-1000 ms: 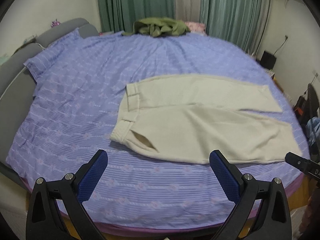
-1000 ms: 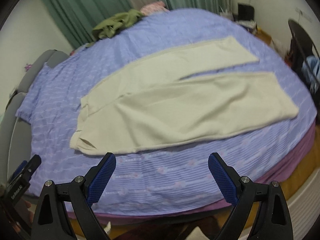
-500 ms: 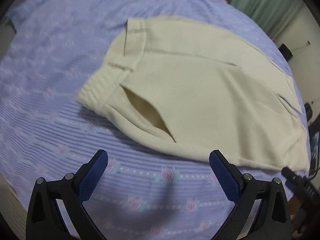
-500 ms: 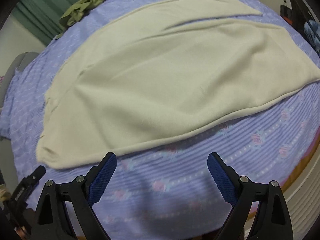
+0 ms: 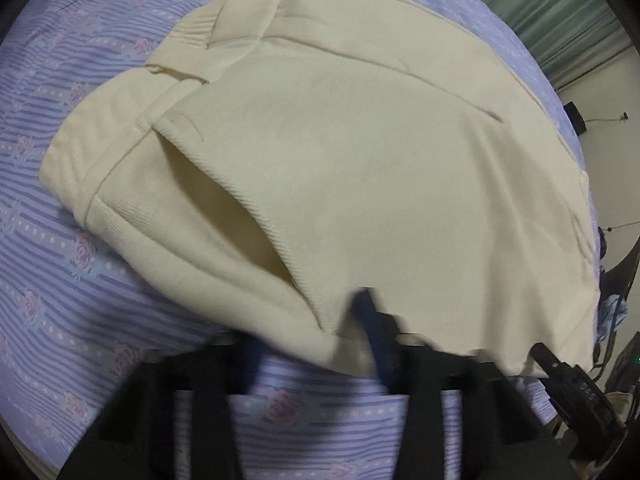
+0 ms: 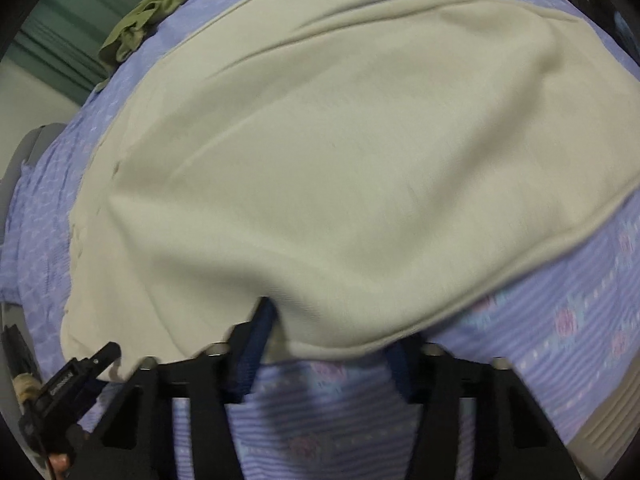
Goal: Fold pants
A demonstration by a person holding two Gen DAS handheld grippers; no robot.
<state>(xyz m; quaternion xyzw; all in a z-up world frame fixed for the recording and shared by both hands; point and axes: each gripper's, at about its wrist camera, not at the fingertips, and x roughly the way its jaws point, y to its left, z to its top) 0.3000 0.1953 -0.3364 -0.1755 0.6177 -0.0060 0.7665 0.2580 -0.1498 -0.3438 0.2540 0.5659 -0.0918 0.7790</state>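
At near hem | both grippers straddle pants (image 5: 360, 168) edge, not clenched; left gripper (image 5: 316, 344); right gripper (image 6: 328, 344)

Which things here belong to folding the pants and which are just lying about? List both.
Belongs to the job:
cream pants
left gripper
right gripper
purple bedsheet they lie on

Just lying about:
green garment at the far edge of the bed
teal curtains

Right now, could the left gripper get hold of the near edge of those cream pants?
Probably yes. The left gripper is already at the near edge of the cream pants, just below the pocket opening, with nothing between. Blur hides whether its fingers have closed.
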